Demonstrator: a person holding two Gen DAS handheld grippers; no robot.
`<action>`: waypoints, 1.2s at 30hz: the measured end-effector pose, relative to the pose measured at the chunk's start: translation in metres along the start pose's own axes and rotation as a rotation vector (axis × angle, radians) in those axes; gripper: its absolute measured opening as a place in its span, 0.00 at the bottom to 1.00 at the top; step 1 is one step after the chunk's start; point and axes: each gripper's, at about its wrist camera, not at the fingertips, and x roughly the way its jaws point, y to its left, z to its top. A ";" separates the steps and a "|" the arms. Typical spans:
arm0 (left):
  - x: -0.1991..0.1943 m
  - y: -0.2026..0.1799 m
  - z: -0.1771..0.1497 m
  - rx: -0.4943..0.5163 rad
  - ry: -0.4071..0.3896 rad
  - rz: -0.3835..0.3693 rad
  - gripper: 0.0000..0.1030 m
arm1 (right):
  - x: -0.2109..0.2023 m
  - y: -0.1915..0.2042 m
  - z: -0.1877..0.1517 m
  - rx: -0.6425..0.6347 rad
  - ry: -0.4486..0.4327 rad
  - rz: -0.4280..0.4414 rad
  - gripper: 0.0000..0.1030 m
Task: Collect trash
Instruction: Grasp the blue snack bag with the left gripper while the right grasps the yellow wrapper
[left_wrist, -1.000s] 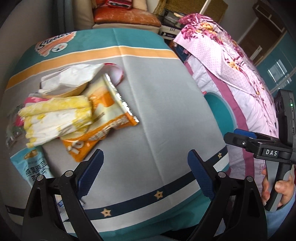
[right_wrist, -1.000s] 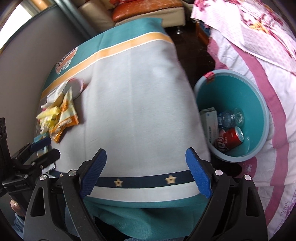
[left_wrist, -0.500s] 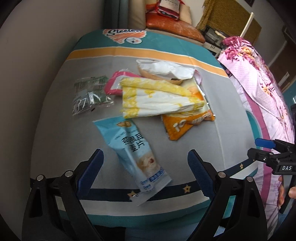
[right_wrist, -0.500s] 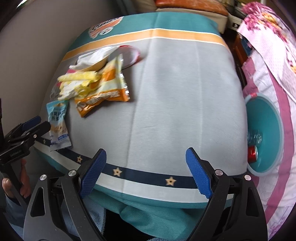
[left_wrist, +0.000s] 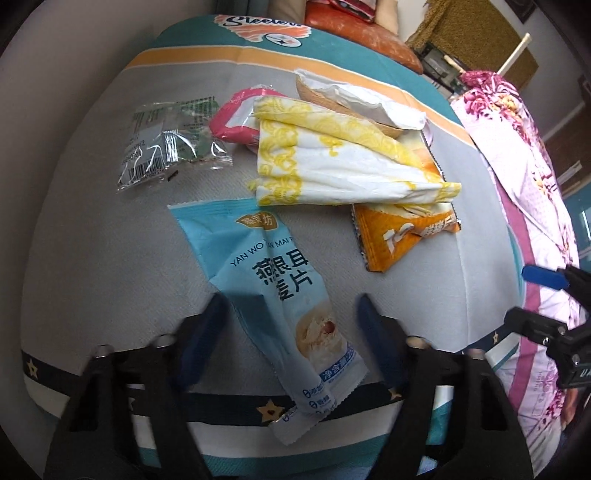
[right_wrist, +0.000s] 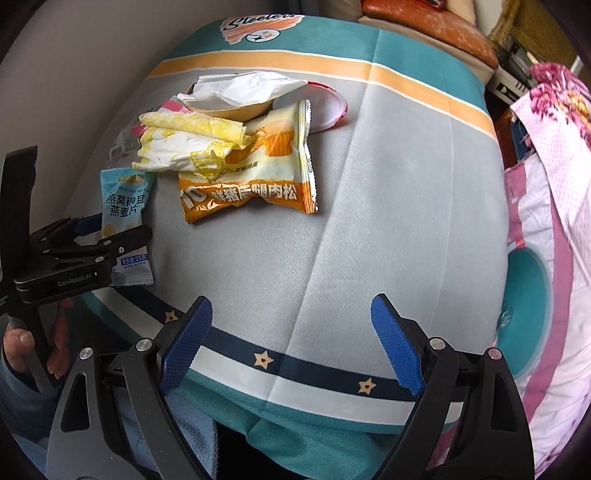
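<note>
Lying on the grey cloth-covered table (left_wrist: 110, 258), the light blue oat-flake sachet (left_wrist: 280, 295) runs from frame centre to the lower edge, between the pads of the left claw (left_wrist: 288, 332), whose jaws are closing without yet pressing it. Above it crowd a crinkled clear wrapper (left_wrist: 166, 144), a pink packet (left_wrist: 236, 118), a folded yellow-patterned napkin (left_wrist: 332, 166) and a glossy orange snack bag (right_wrist: 258, 184). The cloth reads "Steelers". At lower centre of the right view, the right claw (right_wrist: 291, 343) stands spread and empty; a teal bin (right_wrist: 528, 314) sits at the right edge.
</note>
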 end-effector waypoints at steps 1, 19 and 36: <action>-0.002 0.001 -0.001 0.014 -0.006 -0.011 0.47 | -0.001 0.004 0.005 -0.027 0.002 -0.016 0.81; -0.020 0.070 -0.006 -0.014 -0.036 -0.151 0.40 | 0.048 0.101 0.111 -0.549 0.091 -0.028 0.81; -0.017 0.050 -0.002 -0.015 -0.030 -0.205 0.40 | 0.050 0.076 0.116 -0.394 0.087 0.103 0.19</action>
